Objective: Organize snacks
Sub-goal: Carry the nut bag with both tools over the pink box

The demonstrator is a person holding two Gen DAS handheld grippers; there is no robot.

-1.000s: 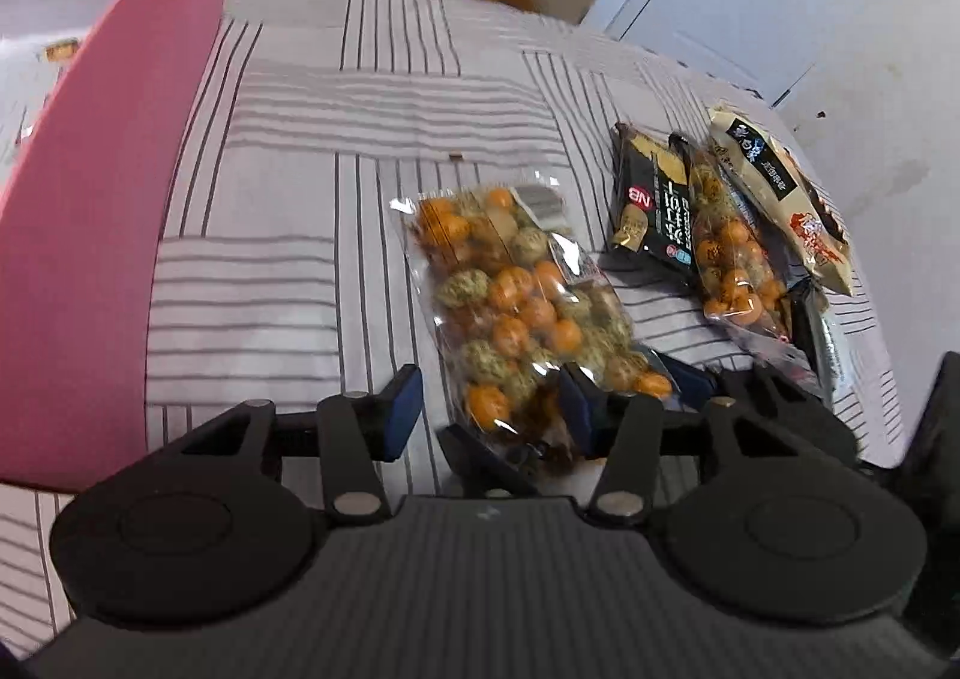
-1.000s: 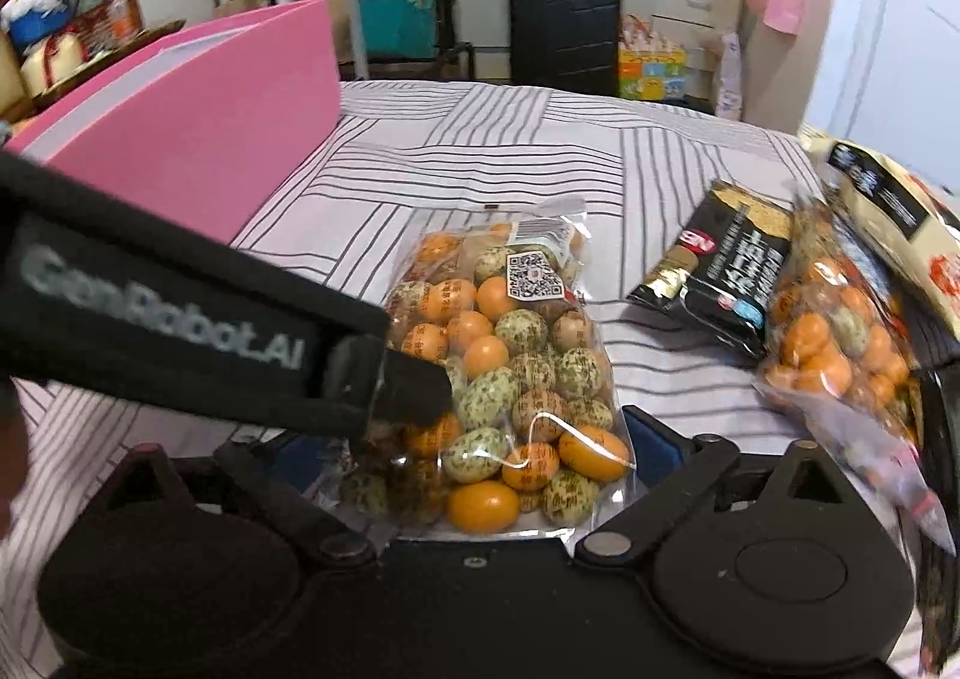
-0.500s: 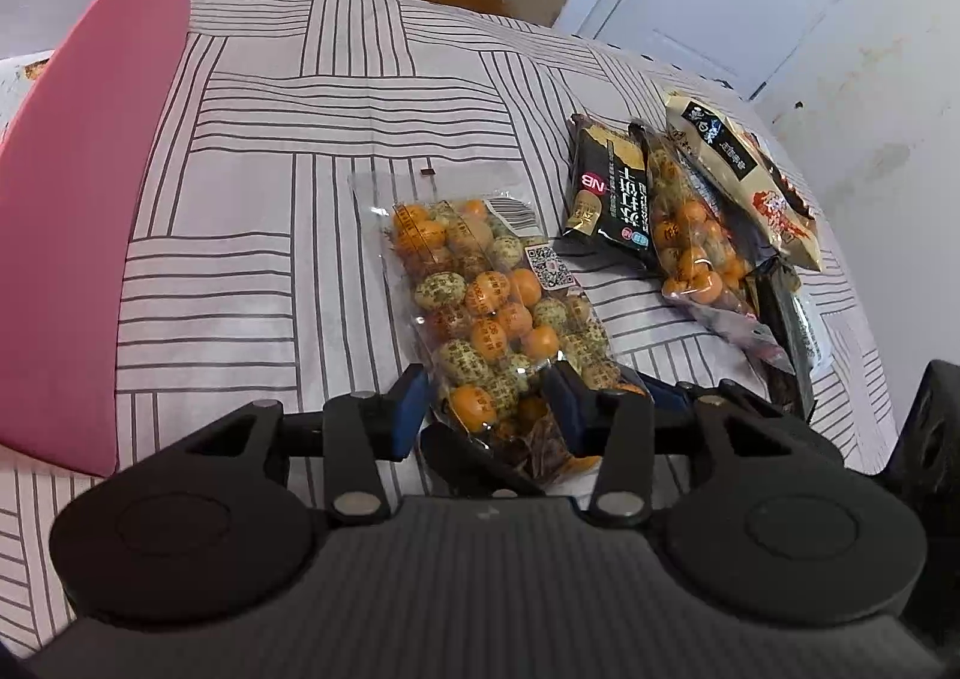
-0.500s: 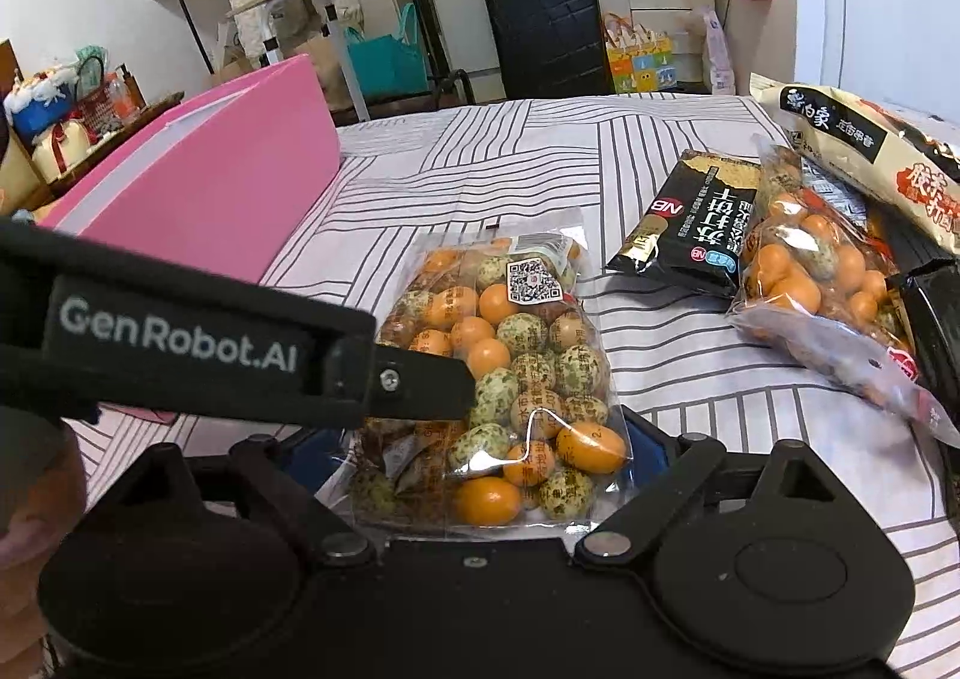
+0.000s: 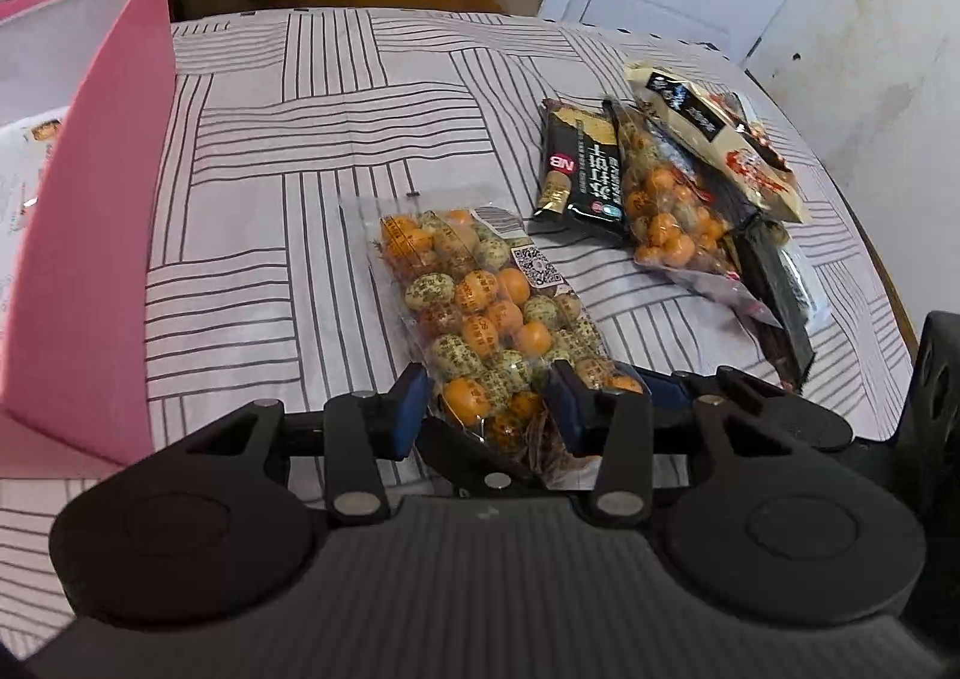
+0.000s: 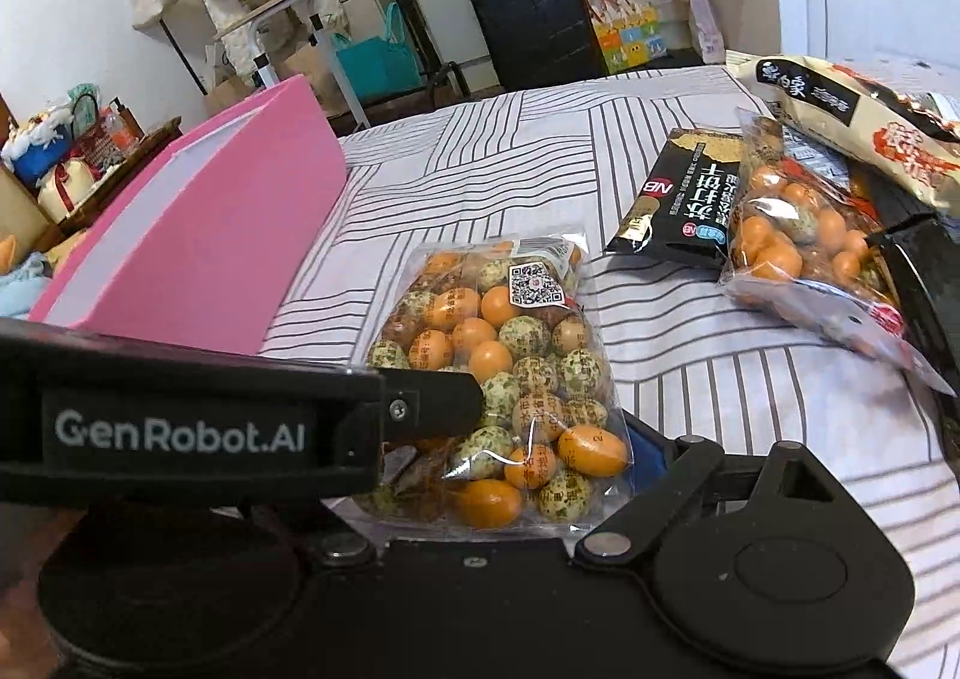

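A clear bag of orange and green candies [image 5: 480, 313] [image 6: 510, 373] is lifted at its near end above the striped cloth. My left gripper [image 5: 486, 409] is shut on the bag's near end. My right gripper [image 6: 516, 475] has the same end between its fingers, its blue pad [image 6: 645, 448] at the bag's right edge; its left finger is hidden behind the left gripper's body [image 6: 180, 433]. A pink box [image 5: 90, 235] [image 6: 198, 235] stands open to the left.
At the right lie a black cracker pack [image 5: 579, 175] [image 6: 684, 199], a second candy bag [image 5: 672, 217] [image 6: 798, 247], a beige noodle pack [image 5: 714, 133] [image 6: 852, 109] and a black packet [image 5: 780, 289]. A suitcase [image 6: 528, 13] stands beyond the bed.
Both grippers have risen and drawn back with the candy bag's near end. The bag has shifted a little left, away from the pile on the right.
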